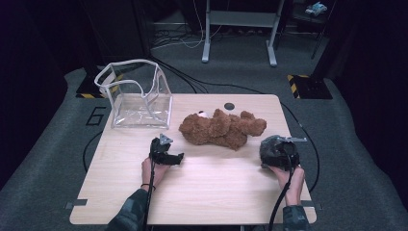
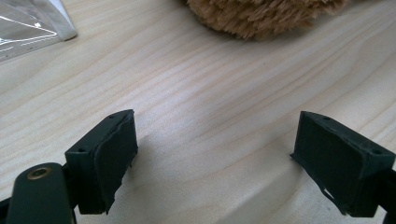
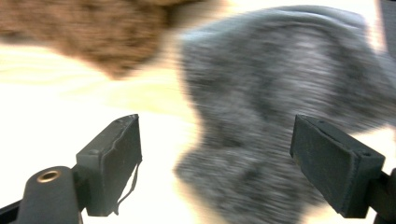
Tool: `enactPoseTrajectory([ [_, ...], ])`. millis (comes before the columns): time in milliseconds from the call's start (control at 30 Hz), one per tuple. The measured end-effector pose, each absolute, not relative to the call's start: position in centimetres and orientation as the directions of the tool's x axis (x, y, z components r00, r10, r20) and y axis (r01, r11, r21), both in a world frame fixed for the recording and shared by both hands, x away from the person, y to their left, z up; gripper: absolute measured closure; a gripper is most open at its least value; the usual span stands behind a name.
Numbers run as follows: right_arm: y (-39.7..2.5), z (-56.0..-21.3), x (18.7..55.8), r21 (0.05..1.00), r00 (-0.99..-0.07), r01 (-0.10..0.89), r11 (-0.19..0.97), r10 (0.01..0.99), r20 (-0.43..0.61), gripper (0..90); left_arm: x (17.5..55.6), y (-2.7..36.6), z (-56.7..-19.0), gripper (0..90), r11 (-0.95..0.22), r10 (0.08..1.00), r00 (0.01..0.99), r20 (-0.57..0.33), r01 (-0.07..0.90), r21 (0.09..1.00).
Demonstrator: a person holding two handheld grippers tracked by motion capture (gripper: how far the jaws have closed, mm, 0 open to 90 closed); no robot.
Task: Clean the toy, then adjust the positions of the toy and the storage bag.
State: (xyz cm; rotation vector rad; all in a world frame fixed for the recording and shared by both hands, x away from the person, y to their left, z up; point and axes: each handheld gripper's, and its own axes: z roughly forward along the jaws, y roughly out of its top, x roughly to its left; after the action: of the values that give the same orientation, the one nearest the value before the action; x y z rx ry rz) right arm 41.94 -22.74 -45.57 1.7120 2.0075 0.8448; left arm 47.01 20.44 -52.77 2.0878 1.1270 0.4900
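A brown teddy bear (image 1: 221, 127) lies on its side in the middle of the wooden table (image 1: 216, 192). Its fur edge (image 2: 266, 16) is ahead of my left gripper (image 2: 215, 158), which rests open on bare wood near the bear's left end (image 1: 177, 157). A grey fuzzy plush thing (image 1: 269, 146) lies at the table's right. My right gripper (image 1: 280, 154) is right at it, open. In the blurred right gripper view the grey plush (image 3: 280, 79) reaches down between the spread jaws of my right gripper (image 3: 233, 168), with the bear (image 3: 93, 28) at upper left.
A clear plastic bag (image 1: 139, 96) with a white rim stands open at the table's back left; its corner (image 2: 28, 28) is visible in the left gripper view. A small dark disc (image 1: 229, 106) lies behind the bear. Cables and a metal stand (image 1: 240, 29) are on the floor beyond.
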Motion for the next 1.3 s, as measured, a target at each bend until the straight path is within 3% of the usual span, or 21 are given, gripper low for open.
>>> enactPoseTrajectory([
  [200, -19.6, -45.3, 42.1, 0.667, -0.318, 0.728, 0.162, 0.94, 0.119, 14.3, 47.0, 20.3, -52.8, 13.1, -0.368, 0.837, 0.548, -0.005, 0.569, 0.735],
  [367, -18.0, -45.7, 43.0, 0.657, -0.356, 0.726, 0.202, 0.928, 0.108, 13.6, 47.0, 20.4, -52.8, 13.0, -0.366, 0.83, 0.558, -0.015, 0.564, 0.74],
  [800, -17.3, -44.9, 44.2, 0.681, -0.374, 0.701, 0.211, 0.922, 0.1, 9.7, 47.8, 20.4, -48.4, 11.8, -0.291, 0.819, 0.57, -0.063, 0.507, 0.811],
  [1300, -18.1, -43.9, 46.6, 0.684, -0.339, 0.71, 0.167, 0.932, 0.124, 11.6, 50.6, 17.1, -44.8, 20.9, -0.356, 0.782, 0.624, -0.011, 0.461, 0.813],
])
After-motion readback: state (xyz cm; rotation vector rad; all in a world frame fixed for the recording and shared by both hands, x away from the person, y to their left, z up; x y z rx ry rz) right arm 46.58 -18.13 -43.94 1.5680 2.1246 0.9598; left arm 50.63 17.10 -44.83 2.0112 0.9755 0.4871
